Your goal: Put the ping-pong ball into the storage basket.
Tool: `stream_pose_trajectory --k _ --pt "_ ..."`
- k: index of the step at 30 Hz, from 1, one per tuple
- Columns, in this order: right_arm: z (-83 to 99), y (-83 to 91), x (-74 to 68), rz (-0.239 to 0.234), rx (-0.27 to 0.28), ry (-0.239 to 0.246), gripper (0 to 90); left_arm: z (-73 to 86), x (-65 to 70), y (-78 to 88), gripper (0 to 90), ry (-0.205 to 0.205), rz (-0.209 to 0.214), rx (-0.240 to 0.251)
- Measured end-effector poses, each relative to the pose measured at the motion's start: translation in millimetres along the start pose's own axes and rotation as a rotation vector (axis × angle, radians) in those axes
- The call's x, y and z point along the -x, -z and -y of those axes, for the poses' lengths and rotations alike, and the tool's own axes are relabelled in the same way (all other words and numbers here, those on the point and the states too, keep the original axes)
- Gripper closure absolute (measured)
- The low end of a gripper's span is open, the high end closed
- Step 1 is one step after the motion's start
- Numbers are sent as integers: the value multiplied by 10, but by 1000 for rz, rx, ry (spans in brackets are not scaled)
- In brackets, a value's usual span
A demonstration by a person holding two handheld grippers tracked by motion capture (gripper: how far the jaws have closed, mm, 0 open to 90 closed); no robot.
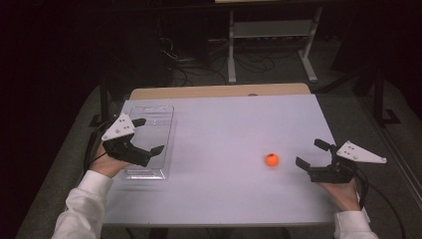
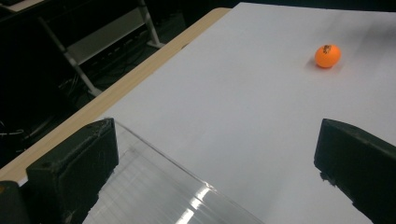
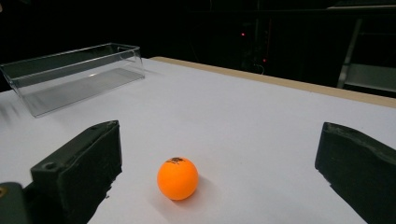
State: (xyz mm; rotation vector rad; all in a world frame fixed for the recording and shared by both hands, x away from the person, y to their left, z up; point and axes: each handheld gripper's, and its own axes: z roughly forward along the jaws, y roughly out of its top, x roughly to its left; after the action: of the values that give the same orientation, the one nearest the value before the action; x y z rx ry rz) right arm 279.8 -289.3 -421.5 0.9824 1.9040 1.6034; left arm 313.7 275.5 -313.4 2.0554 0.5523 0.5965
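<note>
An orange ball [image 1: 271, 159] lies on the white table [image 1: 224, 124], right of centre. My right gripper [image 1: 312, 153] is open just to its right, jaws pointing at it. In the right gripper view the ball [image 3: 177, 178] rests on the table between and slightly ahead of the two black jaws, untouched. My left gripper [image 1: 148, 135] is open over the clear plastic tray [image 1: 161, 117] at the table's left. In the left gripper view the tray's wall [image 2: 154, 186] runs below the jaws, and the ball [image 2: 327, 55] lies far off.
The table's wooden far edge [image 1: 219, 91] borders a dark floor with cables and a white metal stand [image 1: 271, 30]. White tabletop stretches between the tray and the ball. White sleeves [image 1: 82, 206] enter from the bottom.
</note>
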Motion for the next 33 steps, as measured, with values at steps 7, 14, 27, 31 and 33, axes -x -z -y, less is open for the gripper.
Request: stream_pose_trajectory --k 7,14,27,31,33 --pt "4 -17 -16 -7 -3 4 1 -63 -19 -56 0 -10 15 -19" --pt "13 -49 -34 -20 -18 13 0 -165 -5 -115 0 -33 29 -29" --pt "16 -61 -53 -31 -23 16 0 -383 13 -250 0 -86 70 -68" --pt "15 -59 -48 -29 -20 20 0 -427 29 -304 0 -98 83 -80" --pt "14 -57 -48 -29 -19 21 0 -458 40 -332 0 -110 87 -88"
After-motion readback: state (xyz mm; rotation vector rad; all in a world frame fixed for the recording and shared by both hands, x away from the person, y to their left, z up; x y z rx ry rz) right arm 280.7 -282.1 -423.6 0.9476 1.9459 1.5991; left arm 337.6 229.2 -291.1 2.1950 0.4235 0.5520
